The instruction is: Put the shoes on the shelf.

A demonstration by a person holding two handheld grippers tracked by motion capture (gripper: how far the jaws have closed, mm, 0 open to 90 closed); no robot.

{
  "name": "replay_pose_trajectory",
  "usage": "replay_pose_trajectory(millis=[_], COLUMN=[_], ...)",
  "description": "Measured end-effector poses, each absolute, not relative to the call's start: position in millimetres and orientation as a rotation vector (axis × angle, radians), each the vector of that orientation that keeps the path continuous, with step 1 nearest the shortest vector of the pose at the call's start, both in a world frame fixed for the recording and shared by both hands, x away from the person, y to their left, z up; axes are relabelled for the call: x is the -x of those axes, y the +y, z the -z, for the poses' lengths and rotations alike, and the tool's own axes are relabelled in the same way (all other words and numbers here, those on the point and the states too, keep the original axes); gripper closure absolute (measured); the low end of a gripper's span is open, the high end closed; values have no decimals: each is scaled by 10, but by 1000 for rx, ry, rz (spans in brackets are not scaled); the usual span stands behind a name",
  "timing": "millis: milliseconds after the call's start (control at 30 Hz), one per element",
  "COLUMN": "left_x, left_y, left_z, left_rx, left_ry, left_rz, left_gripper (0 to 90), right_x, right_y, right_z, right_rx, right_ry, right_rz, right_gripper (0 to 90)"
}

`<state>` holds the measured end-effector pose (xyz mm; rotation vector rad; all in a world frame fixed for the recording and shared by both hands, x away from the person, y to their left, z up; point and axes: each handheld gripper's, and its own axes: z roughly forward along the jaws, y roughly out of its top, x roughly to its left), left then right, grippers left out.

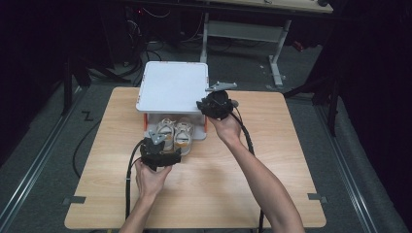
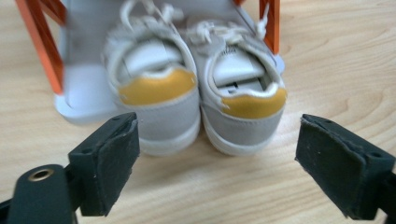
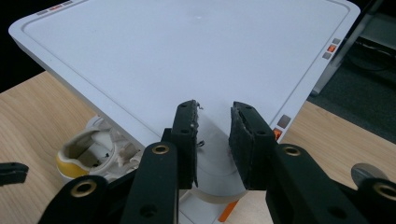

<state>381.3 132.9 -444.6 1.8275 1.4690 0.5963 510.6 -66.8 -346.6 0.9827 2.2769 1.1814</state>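
The pair of shoes (image 2: pixel 196 93) is sitting w/ heels poking out from under a small white rack (image 1: pixel 171 87), toes tucked in on the bottom shelf, so the heels are the easy part to grab. The left tongs (image 2: pixel 217 165) are pointing straight at those heels, just in front of them, not touching. Its jaws are standing wide apart, about as wide as both shoes side by side, prob. so they can go around the pair and squeeze both at once. Nothing is b/w the jaws yet but bare wood table (image 2: pixel 336 56). The orange legs (image 2: pixel 39 46) of the rack are standing on each side of the shoes, a bit past the jaws. The right tongs (image 3: pixel 215 140) are hovering at the near right corner of the rack's flat top, maybe to keep it from sliding. Its jaws are narrow, a small gap b/w them, holding nothing; can't tell if they're touching the top. One yellow heel (image 3: pixel 77 161) is peeking out below and left of them.
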Motion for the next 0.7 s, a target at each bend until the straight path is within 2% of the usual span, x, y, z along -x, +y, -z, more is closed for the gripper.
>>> replay_pose_trajectory(millis=[233, 700], left_x=[-3941, -4163], left_y=[1237, 1200], left_z=[4637, 4642], left_rx=[-1863, -1846], left_ry=[1565, 1609], left_rz=[-562, -575], left_gripper=[101, 169], right_x=[-5096, -5093], right_y=[-664, -661], right_z=[3466, 3467], right_rx=[-966, -961], right_ry=[2276, 2283], right_rz=[-1171, -1175], right_gripper=[729, 751])
